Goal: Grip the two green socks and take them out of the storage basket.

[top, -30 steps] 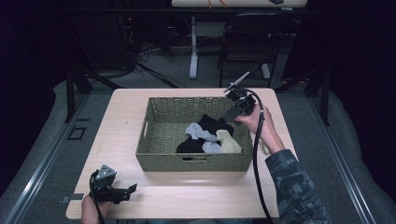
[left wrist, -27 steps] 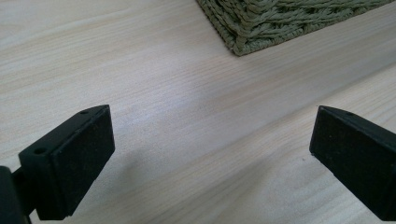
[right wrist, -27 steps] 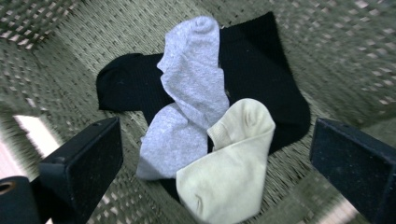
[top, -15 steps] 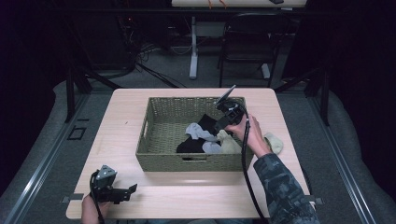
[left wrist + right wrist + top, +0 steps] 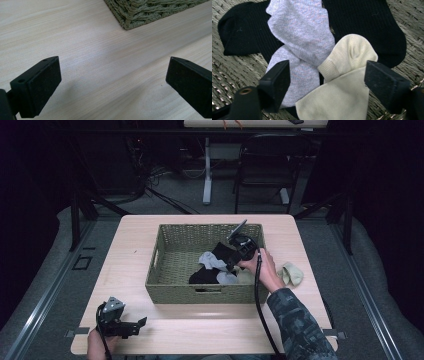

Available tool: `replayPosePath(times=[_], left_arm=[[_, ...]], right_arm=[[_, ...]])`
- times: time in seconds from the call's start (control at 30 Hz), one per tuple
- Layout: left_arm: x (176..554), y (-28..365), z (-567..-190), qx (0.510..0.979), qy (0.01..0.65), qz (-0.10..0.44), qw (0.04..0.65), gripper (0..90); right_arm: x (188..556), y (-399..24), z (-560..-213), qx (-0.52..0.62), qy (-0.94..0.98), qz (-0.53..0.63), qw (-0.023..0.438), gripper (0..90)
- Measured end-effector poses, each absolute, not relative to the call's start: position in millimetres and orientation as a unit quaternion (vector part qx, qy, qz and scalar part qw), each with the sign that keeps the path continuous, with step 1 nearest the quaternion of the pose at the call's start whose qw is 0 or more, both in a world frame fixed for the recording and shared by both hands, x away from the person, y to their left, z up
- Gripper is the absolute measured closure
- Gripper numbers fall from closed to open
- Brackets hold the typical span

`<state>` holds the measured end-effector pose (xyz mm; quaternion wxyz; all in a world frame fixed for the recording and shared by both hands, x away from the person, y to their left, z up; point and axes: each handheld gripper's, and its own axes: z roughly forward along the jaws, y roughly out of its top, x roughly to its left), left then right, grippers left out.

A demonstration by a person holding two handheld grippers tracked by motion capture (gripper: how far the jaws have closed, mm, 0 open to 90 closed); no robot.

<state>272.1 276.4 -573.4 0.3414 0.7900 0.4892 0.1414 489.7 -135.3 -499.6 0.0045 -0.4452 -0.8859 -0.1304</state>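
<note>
The cream sock (image 5: 342,92) lies in the woven basket (image 5: 170,270) over a grey sock (image 5: 299,50) and black socks (image 5: 372,27), its cuff end toward the camera; no readable writing. The right gripper (image 5: 324,87) has sunk into the basket, jaws closing around it, not yet pressing. The left gripper (image 5: 112,82) rests open over the table (image 5: 75,37).

Right gripper (image 5: 231,266) low in basket (image 5: 165,285), seemingly over socks (image 5: 212,261).

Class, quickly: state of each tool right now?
Left tool: open, holding nothing, over bare table.
Right tool: open, jaws just closing around the cream sock in the basket; not gripped yet.
</note>
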Motion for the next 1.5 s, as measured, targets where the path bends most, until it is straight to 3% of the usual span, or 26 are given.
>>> replayPosePath(times=[0.23, 0.3, 0.47, 0.5, 0.53, 0.63, 1.5], left_arm=[[272.2, 276.6, -573.4, 0.791, 0.488, 0.141, 0.341, 0.0], [272.2, 276.6, -573.3, 0.791, 0.488, 0.142, 0.341, 0.0], [272.1, 276.7, -573.5, 0.790, 0.488, 0.144, 0.342, 0.0], [272.1, 276.7, -573.5, 0.790, 0.488, 0.144, 0.342, 0.0], [272.1, 276.6, -573.7, 0.790, 0.488, 0.145, 0.342, 0.0], [272.2, 276.8, -573.6, 0.790, 0.488, 0.144, 0.342, 0.0], [272.6, 276.7, -573.7, 0.789, 0.490, 0.144, 0.342, 0.0]], right_arm=[[492.4, -130.3, -506.5, -0.450, -0.888, -0.094, -0.006, 42.0], [488.6, -127.2, -513.7, -0.478, -0.869, -0.128, -0.015, 43.2], [492.1, -125.0, -517.0, -0.458, -0.886, -0.067, -0.024, 64.8], [492.1, -125.0, -517.0, -0.458, -0.886, -0.067, -0.024, 64.8], [491.8, -124.2, -518.6, -0.462, -0.885, -0.061, -0.027, 74.2], [491.5, -125.1, -518.1, -0.463, -0.884, -0.059, -0.030, 81.4], [479.0, -143.7, -451.0, -0.453, -0.878, -0.145, -0.044, 83.2]])
